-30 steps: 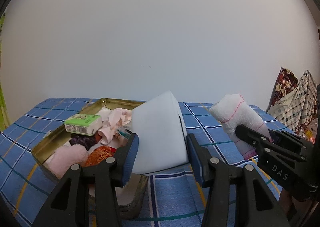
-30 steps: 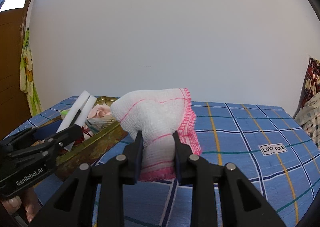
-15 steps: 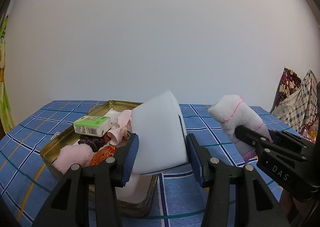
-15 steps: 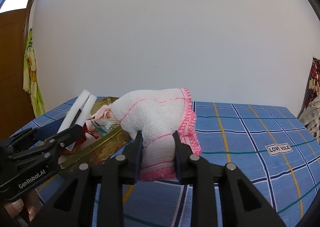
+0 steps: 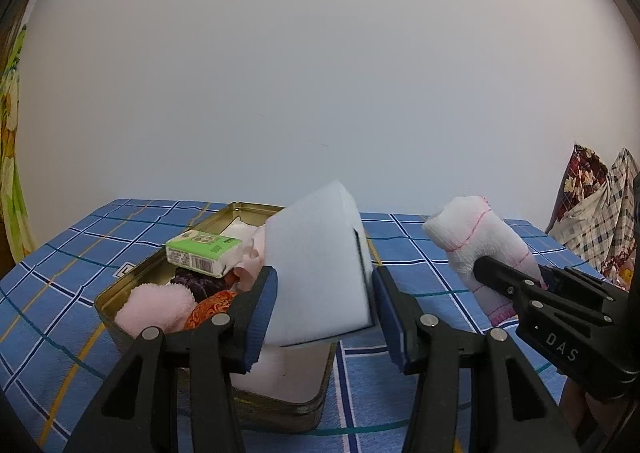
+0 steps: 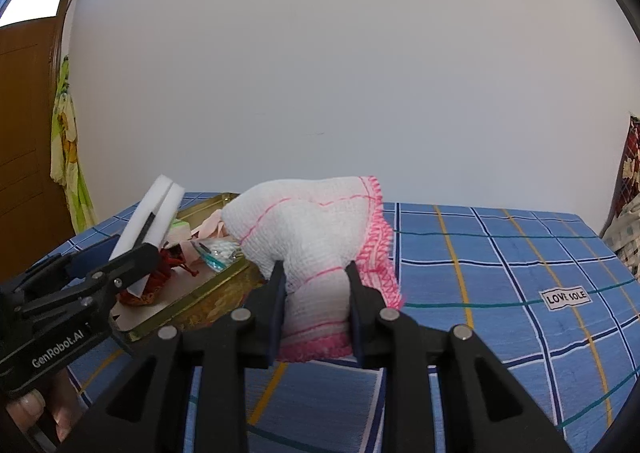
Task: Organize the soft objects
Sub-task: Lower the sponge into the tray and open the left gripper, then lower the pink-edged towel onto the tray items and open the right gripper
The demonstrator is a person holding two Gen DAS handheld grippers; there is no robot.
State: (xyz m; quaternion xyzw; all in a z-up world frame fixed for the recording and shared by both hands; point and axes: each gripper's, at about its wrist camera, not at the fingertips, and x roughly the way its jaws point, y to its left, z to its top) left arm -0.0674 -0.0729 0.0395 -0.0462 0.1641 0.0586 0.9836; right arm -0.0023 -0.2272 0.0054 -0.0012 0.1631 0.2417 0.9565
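One gold tin sits open on the blue checked cloth, at about nine o'clock from the left gripper. Inside it I count one green packet propped on top, one fluffy pink puff at the near corner, one dark purple bundle under the packet, one orange patterned piece beside the puff, some pale pink fabric toward the middle, and a white pad lying at the near end. From the right wrist view a clear pack of cotton swabs also shows near the tin's rim, with a red tasselled bit at its eight o'clock.

There are two grippers, each holding one thing. The left gripper points slightly down over the tin's near end, its jaws partly spread and pressing on both sides of one white foam block, which is lifted and tilted, its top leaning toward twelve o'clock. In the right wrist view the block shows a slit along its edge.

The right gripper is at three o'clock from the left, well clear of the tin, also dipped slightly. Its jaws are nearly closed, pinching one bunched white towel with pink stitched edging, held above the cloth. A fingertip of the left hand shows at the lower left
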